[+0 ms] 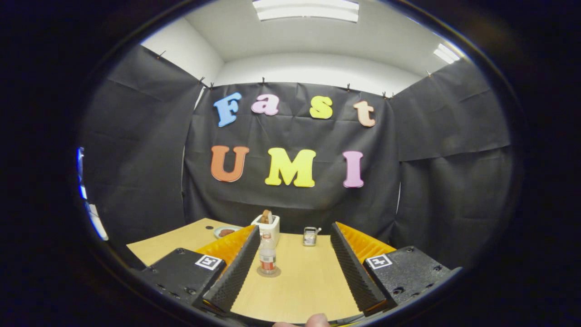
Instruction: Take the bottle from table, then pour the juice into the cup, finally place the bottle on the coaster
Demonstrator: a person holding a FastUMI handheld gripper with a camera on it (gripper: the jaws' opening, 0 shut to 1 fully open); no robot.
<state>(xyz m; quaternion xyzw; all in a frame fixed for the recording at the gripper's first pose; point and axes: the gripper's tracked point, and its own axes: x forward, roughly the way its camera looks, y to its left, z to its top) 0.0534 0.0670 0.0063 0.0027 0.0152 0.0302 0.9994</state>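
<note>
Plate (225,232) at lower-left-centre on table (299,286). Bottle (268,254) upright on coaster (268,272), just beside left finger (233,272), untouched. White holder (266,224) behind it. Cup (310,236) lower centre. Tool (295,265) spread wide, gripping nothing.

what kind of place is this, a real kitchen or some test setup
Most likely a staged recording booth, not a kitchen: black cloth walls pinned up around one wooden table, with a few props, a bottle on a coaster and a white toaster. The gripper is open.
</note>
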